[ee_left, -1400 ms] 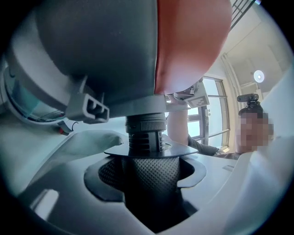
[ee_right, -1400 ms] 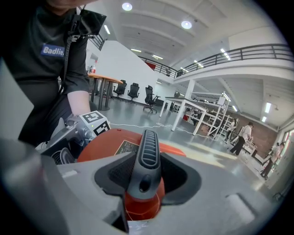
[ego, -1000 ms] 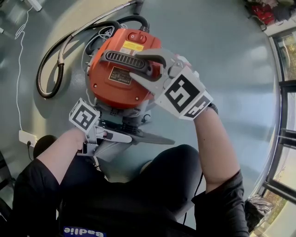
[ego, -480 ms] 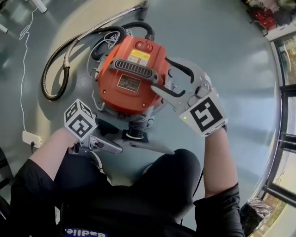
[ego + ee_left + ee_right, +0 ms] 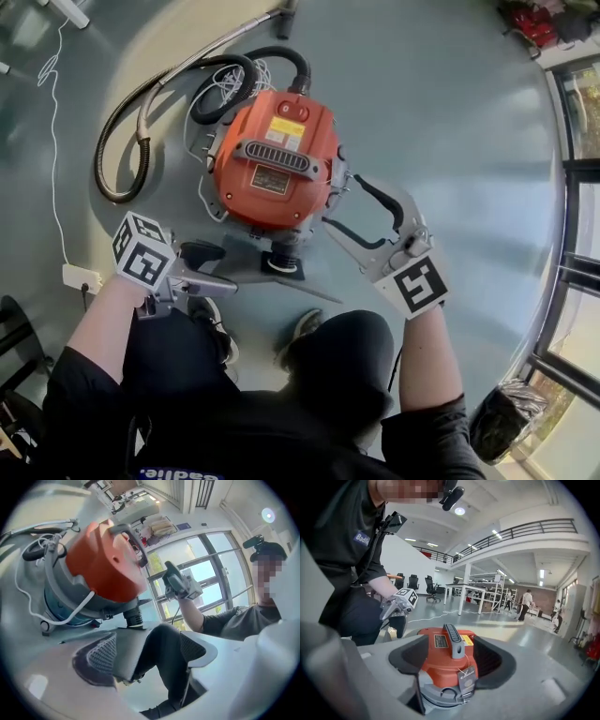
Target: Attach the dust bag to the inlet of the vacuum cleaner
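The orange vacuum cleaner [image 5: 272, 161] stands on the grey floor in the head view. The flat grey dust bag [image 5: 246, 269] lies at its near side, around the black ribbed inlet [image 5: 279, 265]. My left gripper [image 5: 223, 284] hovers just left of the bag. Its jaws are closing a little, and the pads press on nothing. In the left gripper view the bag's near corner [image 5: 119, 651] shows between the jaws of the left gripper [image 5: 147, 651]. My right gripper [image 5: 349, 211] stands open beside the vacuum's right flank. The right gripper view shows this gripper [image 5: 452, 663] empty, the vacuum [image 5: 443, 660] beyond its tips.
A black hose [image 5: 122, 141] and metal wand curl left of the vacuum. A white cable [image 5: 53, 141] runs to a power strip [image 5: 80, 277]. My shoes [image 5: 302, 328] are close behind the bag. Window frames [image 5: 572, 281] line the right side. Tables and people [image 5: 527, 603] stand far off.
My right gripper has let go of the vacuum's handle and drawn back to the right. The left gripper has released the dust bag and moved left. Both opened.
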The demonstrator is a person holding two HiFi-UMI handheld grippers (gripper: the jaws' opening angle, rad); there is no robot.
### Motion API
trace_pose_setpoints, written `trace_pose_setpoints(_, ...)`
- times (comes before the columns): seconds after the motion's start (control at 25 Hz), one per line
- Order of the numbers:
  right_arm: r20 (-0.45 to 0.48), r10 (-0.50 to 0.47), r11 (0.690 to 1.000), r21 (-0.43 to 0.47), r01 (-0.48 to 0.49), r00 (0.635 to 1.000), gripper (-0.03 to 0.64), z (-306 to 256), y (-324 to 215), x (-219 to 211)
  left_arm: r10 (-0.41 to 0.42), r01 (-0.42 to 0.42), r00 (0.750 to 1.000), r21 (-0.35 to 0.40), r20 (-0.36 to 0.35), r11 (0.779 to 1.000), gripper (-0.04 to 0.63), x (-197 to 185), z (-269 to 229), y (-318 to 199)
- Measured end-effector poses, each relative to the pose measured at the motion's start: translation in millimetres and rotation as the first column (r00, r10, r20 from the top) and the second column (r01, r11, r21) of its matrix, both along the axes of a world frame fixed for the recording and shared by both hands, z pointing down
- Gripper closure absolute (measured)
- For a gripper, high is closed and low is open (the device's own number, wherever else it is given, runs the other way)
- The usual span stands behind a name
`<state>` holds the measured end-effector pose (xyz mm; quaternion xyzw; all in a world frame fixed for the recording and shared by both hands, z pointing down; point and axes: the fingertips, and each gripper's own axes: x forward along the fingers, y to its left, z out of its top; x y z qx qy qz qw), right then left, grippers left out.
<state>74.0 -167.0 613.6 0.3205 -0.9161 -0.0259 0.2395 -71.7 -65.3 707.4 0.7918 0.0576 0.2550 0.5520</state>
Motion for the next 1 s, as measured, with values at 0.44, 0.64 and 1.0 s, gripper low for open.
trace_pose_setpoints(0.44,0.091,0.148,0.978,-0.163,-0.132,0.985,0.331,-99.0,61.2,7.4,-0.175,0.175,0.984,-0.011,-0.012,0.985,0.150,17.8,-139.5,5.2)
trace_pose_setpoints(0.64,0.127,0.186,0.967,-0.200,-0.159,0.974,0.331,-153.1,81.6,6.1,-0.204,0.204,0.979,-0.022,-0.012,0.979,0.153,25.4,-203.3,17.6)
trace_pose_setpoints(1.0,0.191,0.195,0.937,-0.326,-0.125,0.962,0.356,-266.1,163.4,5.6,-0.386,0.388,0.918,0.005,-0.095,0.922,0.194,27.3,-360.5,47.5)
